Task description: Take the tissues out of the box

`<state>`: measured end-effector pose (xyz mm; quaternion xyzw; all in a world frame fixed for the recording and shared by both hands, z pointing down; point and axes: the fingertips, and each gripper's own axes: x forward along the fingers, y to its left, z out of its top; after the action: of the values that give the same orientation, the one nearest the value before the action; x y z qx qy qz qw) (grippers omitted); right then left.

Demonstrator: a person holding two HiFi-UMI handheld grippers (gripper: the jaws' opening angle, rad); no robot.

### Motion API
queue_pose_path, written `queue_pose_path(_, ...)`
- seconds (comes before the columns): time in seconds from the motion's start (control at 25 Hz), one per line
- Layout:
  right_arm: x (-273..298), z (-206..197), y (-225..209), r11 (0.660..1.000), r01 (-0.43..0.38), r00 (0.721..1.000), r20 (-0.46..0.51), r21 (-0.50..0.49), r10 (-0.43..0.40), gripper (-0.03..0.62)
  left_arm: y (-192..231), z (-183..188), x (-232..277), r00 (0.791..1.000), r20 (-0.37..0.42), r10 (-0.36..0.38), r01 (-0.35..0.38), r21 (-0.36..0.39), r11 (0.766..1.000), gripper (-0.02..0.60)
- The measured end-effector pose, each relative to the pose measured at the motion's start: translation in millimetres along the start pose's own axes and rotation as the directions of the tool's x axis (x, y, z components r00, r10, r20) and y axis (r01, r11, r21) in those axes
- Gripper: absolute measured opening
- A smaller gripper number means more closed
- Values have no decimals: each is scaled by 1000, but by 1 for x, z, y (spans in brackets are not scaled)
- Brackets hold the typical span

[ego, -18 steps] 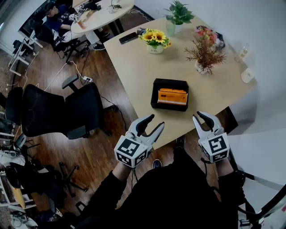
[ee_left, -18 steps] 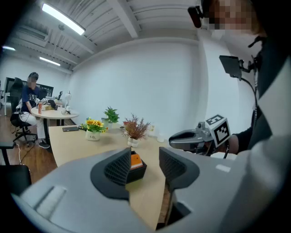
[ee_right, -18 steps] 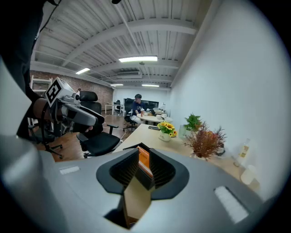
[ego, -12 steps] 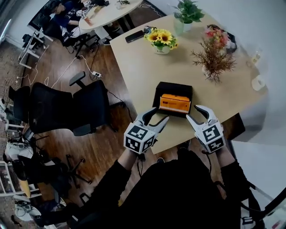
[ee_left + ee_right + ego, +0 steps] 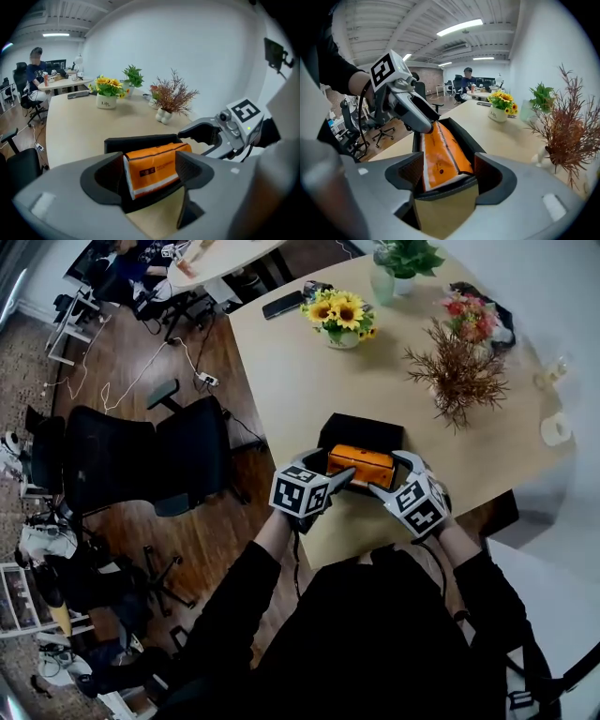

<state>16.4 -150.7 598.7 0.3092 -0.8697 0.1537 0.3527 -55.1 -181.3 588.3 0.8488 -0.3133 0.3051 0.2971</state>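
Because the orange tissue pack [image 5: 360, 463], sitting in the black box [image 5: 330, 432] near the bench's [image 5: 281, 371] front edge, looks light, soft and slick-wrapped, it will likely squash and slip under a shallow pinch. The left gripper [image 5: 330, 472] and right gripper [image 5: 390, 476] each stand at one end of it, fingers spread wide and not yet pressing. A deep hold across the pack's body seems safest.

Left gripper [image 5: 336, 468], right gripper [image 5: 389, 474] side by side; fingers [image 5: 193, 167] spread (both)
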Motion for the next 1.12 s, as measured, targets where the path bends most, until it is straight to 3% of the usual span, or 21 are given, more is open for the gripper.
queue_pose_path(0.12,15,-6,3,1000,-8,998,-58,-15,7,337,3,-9,12,998,-49,-26,26,9,1000,333)
queue_pose_path(0.28,21,-11,8,999,-34,994,-105,9,35,308,-1,-18,21,989,-146,-26,42,106,993,313)
queue_pose_path(0.52,23,-12,10,1000,-20,982,-188,23,24,282,1,-21,21,985,-173,-14,39,141,989,285)
queue_pose_path(0.8,18,-6,12,999,44,977,-206,-5,-44,253,-1,-21,13,992,-127,-18,36,147,989,251)
queue_pose_path(1.12,-12,29,19,982,168,979,-99,-87,-176,241,-13,9,-28,997,64,50,-66,270,961,244)
